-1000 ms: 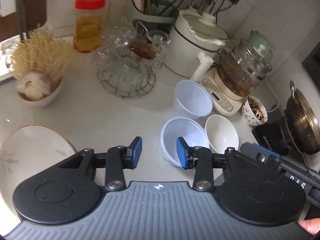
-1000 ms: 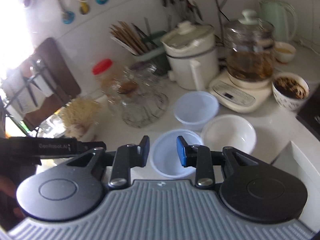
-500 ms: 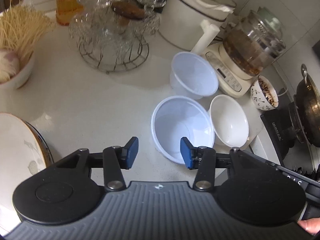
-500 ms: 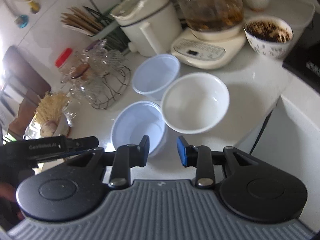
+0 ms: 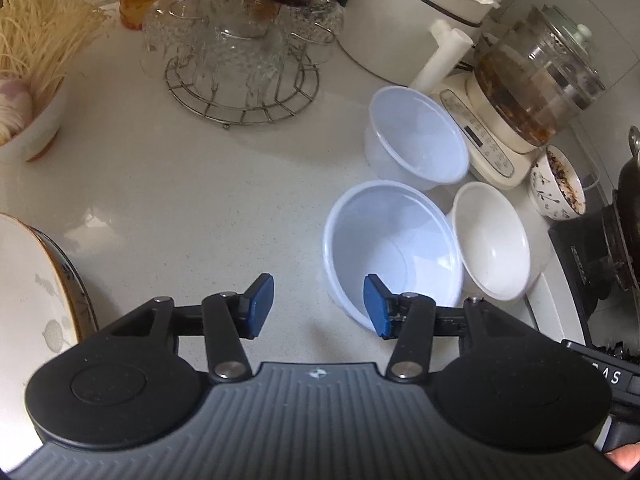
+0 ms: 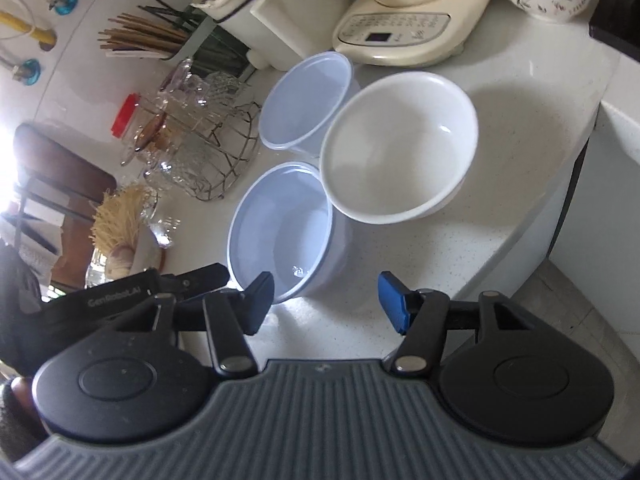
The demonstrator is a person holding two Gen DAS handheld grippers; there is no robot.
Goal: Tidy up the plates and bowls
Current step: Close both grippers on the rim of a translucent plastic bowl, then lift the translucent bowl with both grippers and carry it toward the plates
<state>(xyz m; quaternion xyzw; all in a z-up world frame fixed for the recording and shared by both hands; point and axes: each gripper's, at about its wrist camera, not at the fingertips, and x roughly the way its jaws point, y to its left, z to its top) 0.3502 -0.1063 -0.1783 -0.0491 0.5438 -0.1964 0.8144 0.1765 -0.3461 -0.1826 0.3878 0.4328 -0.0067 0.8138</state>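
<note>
On the white counter (image 5: 200, 200) three bowls stand close together: a near plastic bowl (image 5: 390, 244), a far plastic bowl (image 5: 418, 136) behind it, and a ceramic bowl (image 5: 492, 240) just beside both. Left gripper (image 5: 318, 306): jaws half apart, empty, right pad at the near plastic bowl's rim. Right gripper (image 6: 326, 300): jaws have just been opening, nothing between them. A plate (image 5: 28, 304) sits at the left edge.

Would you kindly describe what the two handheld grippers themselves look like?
Both match: the left gripper and right gripper have blue pads on black linkage arms with silver pivot pins, two round black housings and a ribbed grey body. The right wrist view shows white lettering along the left one's side.
</note>
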